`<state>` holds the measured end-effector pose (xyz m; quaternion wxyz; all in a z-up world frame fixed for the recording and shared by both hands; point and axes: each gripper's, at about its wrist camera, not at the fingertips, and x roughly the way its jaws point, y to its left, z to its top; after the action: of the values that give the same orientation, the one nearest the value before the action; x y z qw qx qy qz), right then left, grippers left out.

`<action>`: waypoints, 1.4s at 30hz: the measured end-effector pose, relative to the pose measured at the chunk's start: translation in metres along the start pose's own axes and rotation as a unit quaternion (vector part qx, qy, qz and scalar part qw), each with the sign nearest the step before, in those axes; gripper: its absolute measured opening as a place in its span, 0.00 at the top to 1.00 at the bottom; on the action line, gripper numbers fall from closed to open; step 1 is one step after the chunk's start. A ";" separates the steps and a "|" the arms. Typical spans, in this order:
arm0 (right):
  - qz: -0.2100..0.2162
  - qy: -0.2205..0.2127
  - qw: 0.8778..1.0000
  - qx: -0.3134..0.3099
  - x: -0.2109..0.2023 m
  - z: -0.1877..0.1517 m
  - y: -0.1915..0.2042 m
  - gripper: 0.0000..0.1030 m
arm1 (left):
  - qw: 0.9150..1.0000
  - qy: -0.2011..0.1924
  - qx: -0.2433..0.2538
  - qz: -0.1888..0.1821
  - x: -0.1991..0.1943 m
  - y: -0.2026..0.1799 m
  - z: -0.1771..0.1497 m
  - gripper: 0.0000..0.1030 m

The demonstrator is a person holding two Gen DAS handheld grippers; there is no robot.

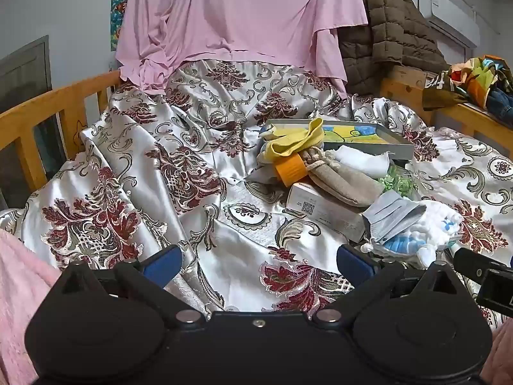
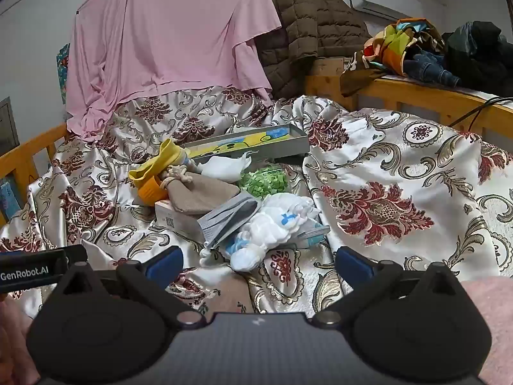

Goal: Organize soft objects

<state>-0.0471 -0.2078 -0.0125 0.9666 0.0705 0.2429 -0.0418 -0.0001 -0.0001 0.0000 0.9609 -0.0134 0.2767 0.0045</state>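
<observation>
A pile of small things lies on the floral satin bedspread (image 1: pixel 160 166). It holds a white plush toy with blue marks (image 1: pixel 426 224) (image 2: pixel 275 224), a grey face mask (image 1: pixel 391 215) (image 2: pixel 231 215), a beige drawstring pouch (image 1: pixel 340 179) (image 2: pixel 202 192), a yellow cloth (image 1: pixel 298 141) (image 2: pixel 160 160), a white cloth (image 1: pixel 362 160) (image 2: pixel 224 163) and an orange cup (image 1: pixel 290 170) (image 2: pixel 150 192). My left gripper (image 1: pixel 259 263) is open and empty, left of the pile. My right gripper (image 2: pixel 258 263) is open and empty, just in front of the plush toy.
A grey tray with a yellow picture (image 1: pixel 368 134) (image 2: pixel 250 141) and a white box (image 1: pixel 323 208) (image 2: pixel 173 215) sit in the pile, with green bits (image 2: pixel 263 183) beside them. A pink sheet (image 1: pixel 240 16) and brown jacket (image 2: pixel 304 16) hang behind. Wooden rails (image 1: pixel 48 102) (image 2: pixel 416 96) bound the bed.
</observation>
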 end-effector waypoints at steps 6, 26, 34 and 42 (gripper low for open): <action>0.000 0.000 1.000 0.000 0.000 0.000 0.000 0.00 | 1.000 0.001 -0.001 0.000 0.000 0.000 0.000 0.01; 0.001 0.000 1.000 0.001 0.000 -0.001 0.000 0.00 | 1.000 0.003 -0.002 -0.001 0.000 0.000 0.000 0.01; 0.001 0.000 1.000 0.001 0.000 -0.001 0.000 0.00 | 1.000 0.004 -0.003 -0.001 0.000 0.000 0.000 0.01; 0.001 0.000 1.000 0.002 0.000 -0.001 -0.001 0.00 | 1.000 0.005 -0.003 -0.002 0.001 0.000 0.000 0.01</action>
<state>-0.0474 -0.2082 -0.0136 0.9664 0.0723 0.2431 -0.0412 0.0006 0.0004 0.0000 0.9595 -0.0171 0.2813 0.0038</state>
